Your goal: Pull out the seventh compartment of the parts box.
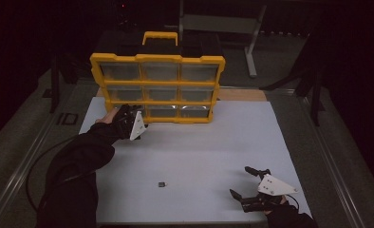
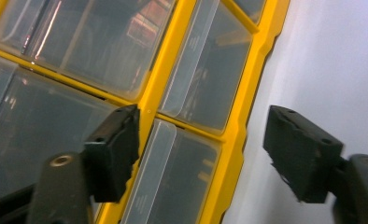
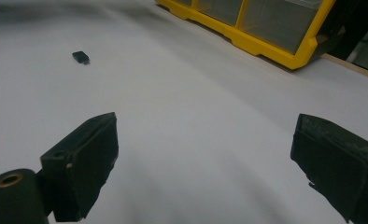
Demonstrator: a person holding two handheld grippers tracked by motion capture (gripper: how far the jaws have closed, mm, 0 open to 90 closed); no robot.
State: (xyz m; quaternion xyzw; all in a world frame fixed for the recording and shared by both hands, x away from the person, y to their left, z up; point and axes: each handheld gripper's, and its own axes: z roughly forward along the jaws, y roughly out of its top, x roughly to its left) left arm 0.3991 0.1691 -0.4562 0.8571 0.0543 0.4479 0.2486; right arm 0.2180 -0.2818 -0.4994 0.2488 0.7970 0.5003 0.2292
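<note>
A yellow-framed organizer with clear drawers stands upright at the back of the white mat. My left gripper is up against its bottom-left corner. In the left gripper view the jaws stand apart, straddling a clear drawer and the yellow outer frame; the pads press on nothing. My right gripper rests low near the mat's front right, open, with bare mat between its jaws. A small black object lies alone on the mat, also in the right gripper view.
The organizer's yellow base lies far ahead of the right gripper. A metal stand rises behind the table in the dark. The left gripper's cable loops off the mat's left side, where metal rails edge the table.
</note>
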